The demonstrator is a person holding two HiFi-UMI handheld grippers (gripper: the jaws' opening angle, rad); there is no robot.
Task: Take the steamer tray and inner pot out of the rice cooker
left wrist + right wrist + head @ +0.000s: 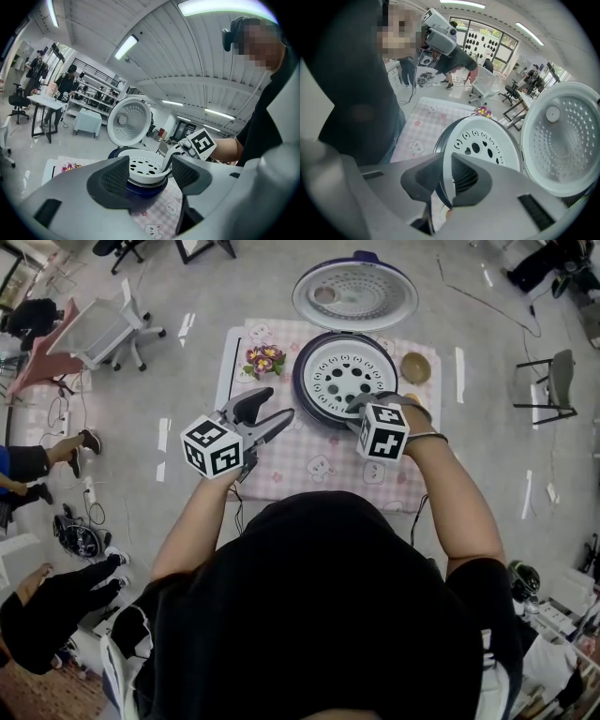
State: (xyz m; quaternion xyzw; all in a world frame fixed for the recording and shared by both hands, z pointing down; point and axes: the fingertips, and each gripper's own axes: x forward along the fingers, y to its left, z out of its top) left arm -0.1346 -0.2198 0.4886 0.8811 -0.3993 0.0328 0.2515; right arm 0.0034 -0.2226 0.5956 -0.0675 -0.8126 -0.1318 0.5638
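The dark blue rice cooker [309,395] stands on the table with its lid [354,294] swung open at the back. The white steamer tray [341,377] with holes sits in its mouth and hides the inner pot. My right gripper [367,405] points steeply down at the tray's near right edge. In the right gripper view it [444,180] is shut on the rim of the tray [487,140]. My left gripper [279,405] hovers open and empty left of the cooker. In the left gripper view the tray [140,168] looks slightly raised above the cooker body [140,188].
A pink checked cloth [309,465] covers the small table. A flower ornament [264,359] lies left of the cooker and a small brown bowl [415,367] right of it. A white office chair [108,329] and seated people's legs [56,451] are on the floor to the left.
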